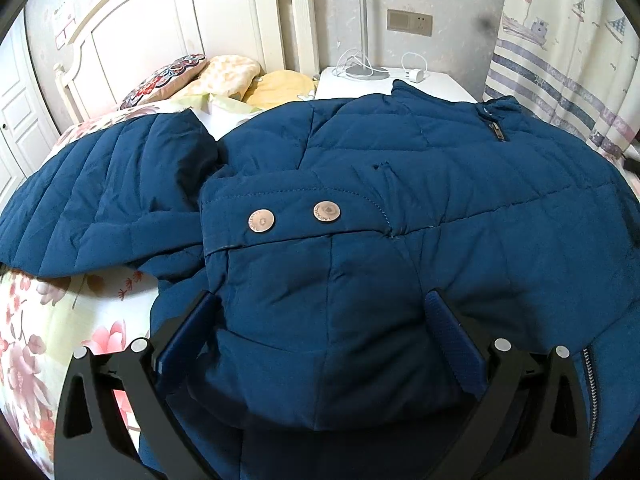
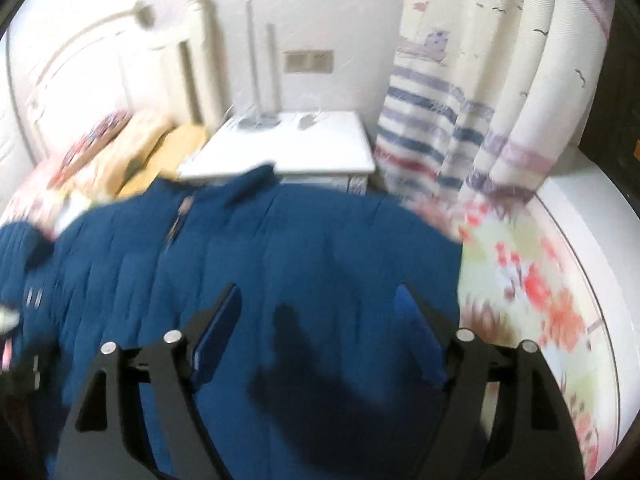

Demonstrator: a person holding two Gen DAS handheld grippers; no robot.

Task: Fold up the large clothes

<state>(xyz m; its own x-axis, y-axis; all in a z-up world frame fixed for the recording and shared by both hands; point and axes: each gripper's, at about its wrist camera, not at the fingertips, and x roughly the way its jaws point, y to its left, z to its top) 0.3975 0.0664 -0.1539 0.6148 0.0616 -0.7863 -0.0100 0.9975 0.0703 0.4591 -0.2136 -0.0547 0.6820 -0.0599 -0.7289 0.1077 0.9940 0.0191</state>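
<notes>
Broadly: a blue quilted jacket (image 1: 400,168) lies spread across a bed with a floral sheet (image 1: 36,320), collar end toward the white nightstand (image 1: 436,80) and the headboard (image 1: 168,24). One sleeve (image 1: 100,184) is folded out to the left of the body in the left wrist view. Two copper snap buttons (image 1: 294,214) sit on a flap across the middle of the coat; a zipper pull (image 1: 496,130) shows near the collar.

Left gripper (image 1: 324,304): jaws spread wide, a bunched fold of jacket fabric rising between the blue pads (image 1: 452,336). Whether the pads press on the cloth I cannot tell; it looks more like fabric lying loose between them.

Right gripper (image 2: 320,300): jaws wide apart, above the flat blue expanse of the jacket (image 2: 300,240), nothing clamped. That view is motion-blurred, so fine detail is poor. Its shadow falls on the cloth beneath.

Surroundings: pillows (image 1: 224,76) at the head of the bed, a lamp pole (image 1: 362,12) and white cables on the nightstand, a wall socket plate (image 1: 408,22), a striped curtain (image 1: 560,68) at right.
</notes>
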